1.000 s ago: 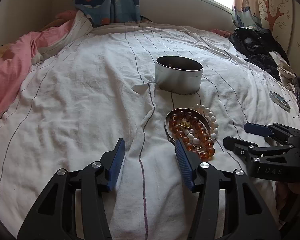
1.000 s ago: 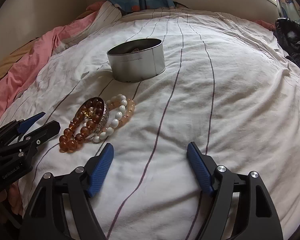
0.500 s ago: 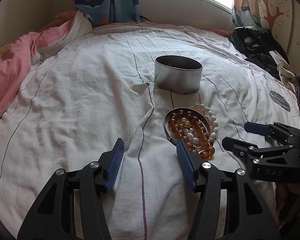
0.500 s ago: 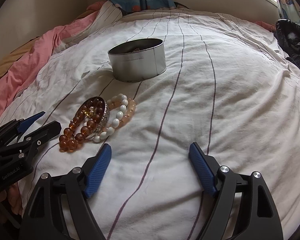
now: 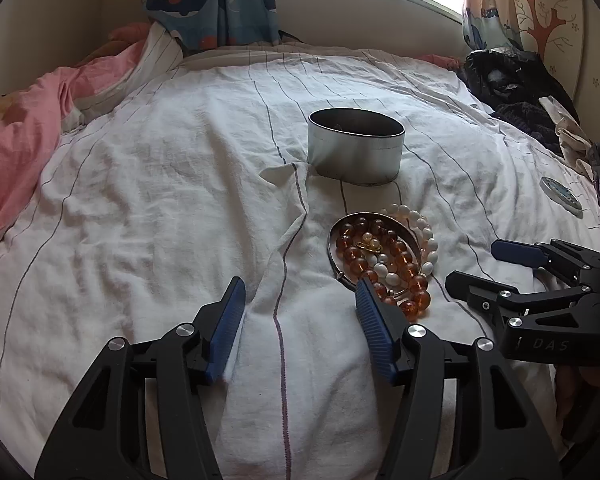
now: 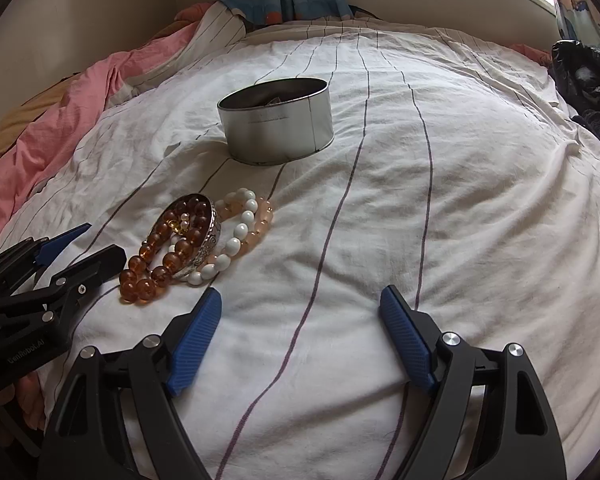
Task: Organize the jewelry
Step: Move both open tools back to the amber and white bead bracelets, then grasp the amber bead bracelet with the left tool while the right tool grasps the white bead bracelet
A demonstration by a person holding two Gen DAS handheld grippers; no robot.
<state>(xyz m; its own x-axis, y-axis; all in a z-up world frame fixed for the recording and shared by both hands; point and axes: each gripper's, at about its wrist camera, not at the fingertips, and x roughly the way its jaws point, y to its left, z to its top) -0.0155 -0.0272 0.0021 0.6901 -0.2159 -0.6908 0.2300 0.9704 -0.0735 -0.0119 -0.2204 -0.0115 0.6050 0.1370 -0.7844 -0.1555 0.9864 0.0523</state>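
1. The left gripper (image 5: 300,290) hovers low over the bed's striped white sheet (image 5: 160,200) with its jaws spread wide and nothing between them; only a fold of the sheet lies in the gap.
2. The right gripper (image 6: 300,296) is likewise held low, jaws spread wide and empty, with bare sheet between them.
3. Just past the left gripper's right-hand jaw lies the jewelry pile: an amber bead bracelet (image 5: 414,300) whose nearest beads sit right beside that jaw's tip. In the right wrist view the same pile lies just ahead and to the left of the left-hand jaw.
4. A silver bangle (image 6: 208,240) rests tilted across the amber beads. A small gold piece (image 5: 366,246) lies inside its ring.
5. A white bead bracelet (image 6: 236,240) and a pale peach bead bracelet (image 6: 260,222) touch the far side of the bangle.
6. Straight beyond the pile, well ahead of both pairs of jaws, stands a round metal tin (image 5: 356,150), open at the top and upright on the sheet. Something dark lies inside; I cannot tell what.
7. Far to the right of the left jaws lies a small round disc (image 5: 560,194).
8. Farthest off are a pink blanket (image 5: 24,140) on the left, dark clothes (image 5: 512,88) on the right and a whale-print curtain (image 5: 212,0).
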